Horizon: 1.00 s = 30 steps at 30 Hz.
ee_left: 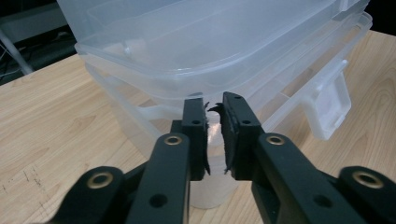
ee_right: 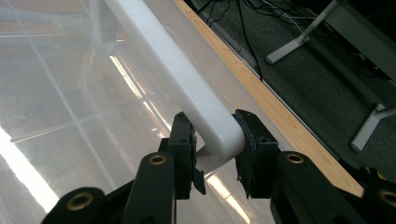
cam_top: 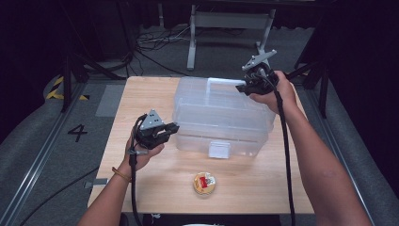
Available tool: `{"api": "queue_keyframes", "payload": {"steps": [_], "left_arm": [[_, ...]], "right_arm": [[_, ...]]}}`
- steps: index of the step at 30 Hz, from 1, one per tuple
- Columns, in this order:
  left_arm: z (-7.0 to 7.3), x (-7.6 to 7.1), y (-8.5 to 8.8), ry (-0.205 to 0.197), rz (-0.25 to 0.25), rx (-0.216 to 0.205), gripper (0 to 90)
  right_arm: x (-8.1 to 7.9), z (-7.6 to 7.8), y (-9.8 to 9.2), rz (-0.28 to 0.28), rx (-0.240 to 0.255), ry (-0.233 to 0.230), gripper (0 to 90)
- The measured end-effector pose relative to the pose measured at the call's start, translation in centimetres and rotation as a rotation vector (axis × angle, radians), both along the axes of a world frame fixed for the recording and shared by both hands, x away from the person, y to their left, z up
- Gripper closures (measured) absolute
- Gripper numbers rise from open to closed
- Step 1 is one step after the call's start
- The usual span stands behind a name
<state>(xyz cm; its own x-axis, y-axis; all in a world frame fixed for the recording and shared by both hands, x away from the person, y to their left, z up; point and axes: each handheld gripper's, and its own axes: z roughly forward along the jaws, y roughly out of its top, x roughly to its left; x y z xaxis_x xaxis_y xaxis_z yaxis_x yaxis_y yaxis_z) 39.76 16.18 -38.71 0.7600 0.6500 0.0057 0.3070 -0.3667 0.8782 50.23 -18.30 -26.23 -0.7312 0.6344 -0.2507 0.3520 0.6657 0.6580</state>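
A clear plastic storage box point(cam_top: 221, 117) with a lid stands in the middle of the wooden table point(cam_top: 141, 94). My right gripper point(cam_top: 244, 87) point(ee_right: 212, 140) is at the box's top, shut on one end of its white carry handle point(ee_right: 177, 70) point(cam_top: 223, 81). My left gripper point(cam_top: 171, 128) point(ee_left: 214, 109) is at the box's left front corner, just under the lid's rim point(ee_left: 154, 86), with its jaws nearly together. A sliver of clear plastic shows in the narrow slit between them; I cannot tell whether it is pinched.
A white front latch point(cam_top: 219, 149) point(ee_left: 331, 100) hangs on the box's near side. A small round tub point(cam_top: 204, 183) with something red and white in it sits near the table's front edge. Cables and a metal stand's legs point(cam_top: 193, 42) lie on the floor beyond the table.
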Motion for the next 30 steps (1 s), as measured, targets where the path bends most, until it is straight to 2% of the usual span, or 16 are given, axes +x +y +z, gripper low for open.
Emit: {"api": "queue_keyframes", "payload": {"steps": [4,5,13,15,16,18,22,24,26,30], "left_arm": [[-0.1,0.0,0.1,-0.033,0.042,0.031,87.0],[-0.1,0.0,0.1,-0.034,0.046,0.03,89.5],[-0.2,0.1,-0.2,-0.044,0.05,0.046,89.7],[-0.2,0.1,-0.2,-0.046,0.05,0.045,89.7],[-0.3,0.2,-0.2,-0.043,0.045,0.043,89.7],[-0.3,0.2,-0.2,-0.043,0.046,0.045,89.7],[-0.3,0.2,-0.3,-0.042,0.047,0.05,89.6],[-0.3,0.2,-0.4,-0.042,0.044,0.059,89.7],[-0.3,0.1,-0.4,-0.045,0.043,0.072,89.7],[-0.4,0.2,-0.5,-0.043,0.04,0.079,89.7]], "right_arm": [[-0.2,-0.1,-0.1,0.001,0.005,-0.008,69.9],[-0.4,0.0,-0.2,-0.001,0.011,-0.018,69.8],[-2.1,0.4,-1.9,0.005,0.04,-0.065,63.9],[-3.1,0.7,-2.9,0.012,0.063,-0.099,62.6],[-4.1,0.9,-4.0,0.014,0.095,-0.133,63.3],[-4.9,0.9,-5.0,0.015,0.103,-0.168,64.3],[-6.5,0.5,-7.4,-0.005,0.095,-0.203,62.7],[-7.3,0.1,-8.6,-0.021,0.087,-0.225,58.7],[-8.0,-0.6,-9.7,-0.014,0.086,-0.246,56.6],[-9.1,-2.3,-11.6,-0.03,0.105,-0.248,55.8]]}}
